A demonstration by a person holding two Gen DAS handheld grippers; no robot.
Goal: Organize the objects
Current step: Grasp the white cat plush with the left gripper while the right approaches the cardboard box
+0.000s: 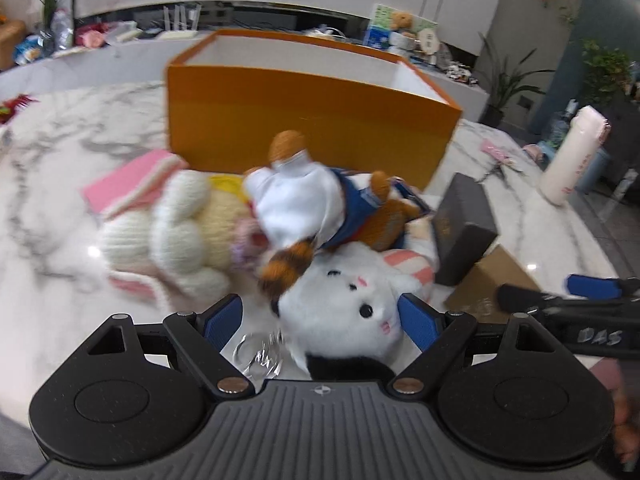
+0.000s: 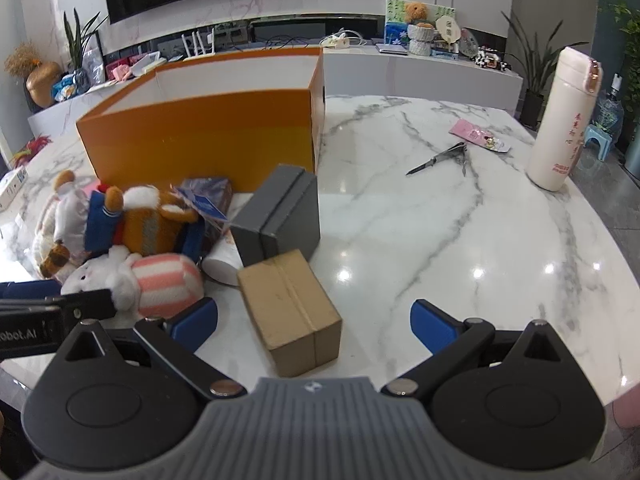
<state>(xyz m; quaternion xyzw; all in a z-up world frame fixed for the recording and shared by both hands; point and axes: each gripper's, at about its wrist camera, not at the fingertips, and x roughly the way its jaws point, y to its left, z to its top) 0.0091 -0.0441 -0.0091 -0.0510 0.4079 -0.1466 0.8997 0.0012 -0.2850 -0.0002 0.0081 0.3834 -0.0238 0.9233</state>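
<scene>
**Both claws spread over a pile of toys and boxes in front of the orange box**

We see the left claw released, its blue pads wide apart on either side of the head of a white plush cat with a pink-and-white striped body; whether the pads touch the fur we cannot tell. At 12 o'clock from the cat lies a brown plush animal in a white-and-blue outfit, and at 10 o'clock a cream knitted plush toy rests partly on a flat pink pad. Behind them all stands the large open orange cardboard box with a white inside.

Our right claw is released too, its jaws spread with a small brown cardboard box standing on the white marble bench between them, not gripped. At 12 o'clock from this box a dark grey lidded box leans tilted in front of the orange box. At 10 o'clock the cat lies just beside the brown box, under the brown plush animal. Well apart, at 2 o'clock, stands an upright white flask with red writing, and a folding metal tool lies on the bench at 1 o'clock.
</scene>
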